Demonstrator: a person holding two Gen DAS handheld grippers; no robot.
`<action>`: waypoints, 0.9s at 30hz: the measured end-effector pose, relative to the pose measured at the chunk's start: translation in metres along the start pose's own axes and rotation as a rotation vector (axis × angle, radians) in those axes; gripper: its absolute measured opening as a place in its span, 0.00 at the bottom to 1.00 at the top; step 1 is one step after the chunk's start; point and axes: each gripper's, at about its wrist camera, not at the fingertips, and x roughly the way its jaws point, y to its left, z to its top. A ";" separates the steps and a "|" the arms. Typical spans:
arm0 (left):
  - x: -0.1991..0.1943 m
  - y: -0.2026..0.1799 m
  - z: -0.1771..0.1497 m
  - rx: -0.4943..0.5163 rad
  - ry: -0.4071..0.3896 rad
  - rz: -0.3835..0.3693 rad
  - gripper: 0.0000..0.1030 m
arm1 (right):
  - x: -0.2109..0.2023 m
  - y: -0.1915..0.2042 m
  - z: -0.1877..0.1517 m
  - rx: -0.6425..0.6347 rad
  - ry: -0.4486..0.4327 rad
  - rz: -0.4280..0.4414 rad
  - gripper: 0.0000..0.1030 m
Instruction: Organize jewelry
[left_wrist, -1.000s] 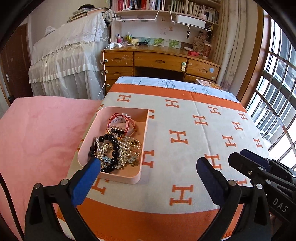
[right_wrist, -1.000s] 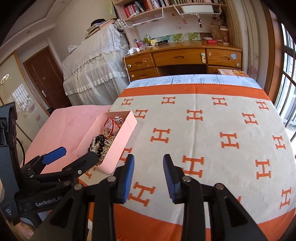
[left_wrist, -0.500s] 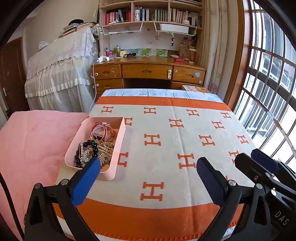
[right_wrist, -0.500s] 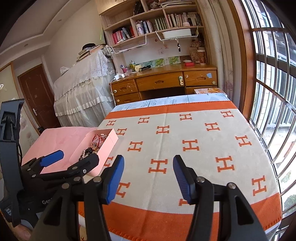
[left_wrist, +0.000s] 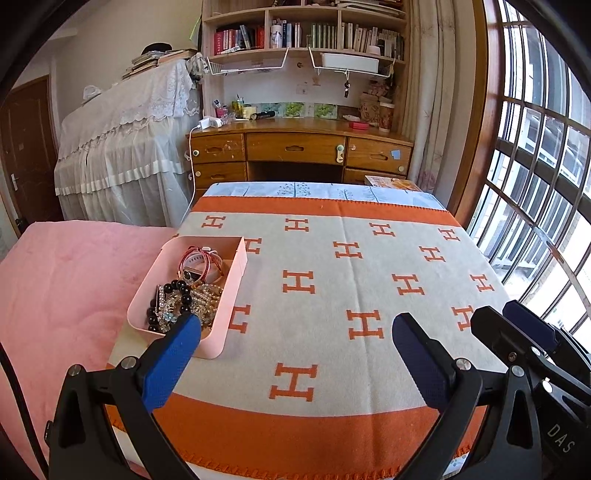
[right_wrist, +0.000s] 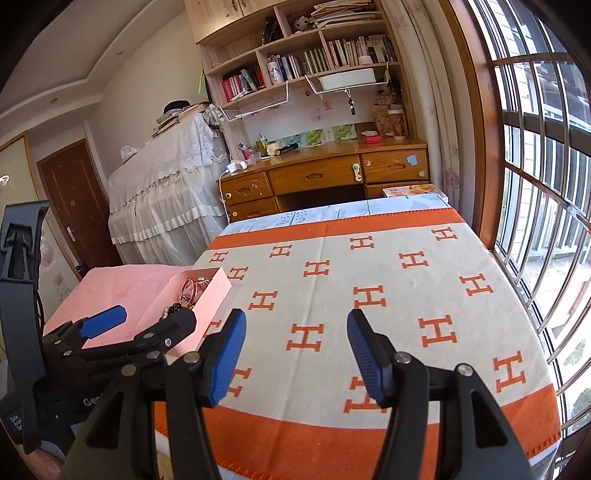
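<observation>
Jewelry (left_wrist: 186, 288) heaped in a pink tray (left_wrist: 236, 291), at the left edge of the worktop (left_wrist: 332, 332), toward the near-left corner, on the orange-and-cream blanket (left_wrist: 369, 258). Black beads, a pearly and rhinestone tangle at the near end; a watch (left_wrist: 197, 271) and red-pink bangles (left_wrist: 201, 258) at the far end. Long axis of the tray running from near edge to far edge, tilted a little toward the far right.

Left hand-held gripper (left_wrist: 295, 354) nearer by far: jaws wide apart, nothing between them, left fingertip (left_wrist: 173, 358) overlapping the tray's near end in its own view, tray lying ahead and to the left of the gap. Whether hovering above or touching the rim: cannot tell.

Right hand-held gripper (right_wrist: 293, 354) spread about halfway, empty, aimed at bare blanket mid-worktop, well apart from the tray and with the left tool between.

Likely next move, as a judgement: swing the left hand-held gripper leftward and down over the pile, jaws set across the tray's short width, to lift one piece out. Risk: tangled strands coming up together, or a fingertip catching the thin tray wall and sliding it toward the edge.
</observation>
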 end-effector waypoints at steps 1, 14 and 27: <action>0.000 0.000 0.000 -0.001 0.000 0.000 0.99 | 0.000 -0.001 0.000 0.001 0.000 0.001 0.56; 0.000 -0.001 -0.001 -0.001 -0.002 0.003 0.99 | 0.001 -0.003 -0.001 0.002 0.000 0.000 0.56; 0.000 0.001 -0.002 0.002 -0.001 0.012 0.99 | 0.001 -0.004 -0.002 0.005 0.000 -0.001 0.56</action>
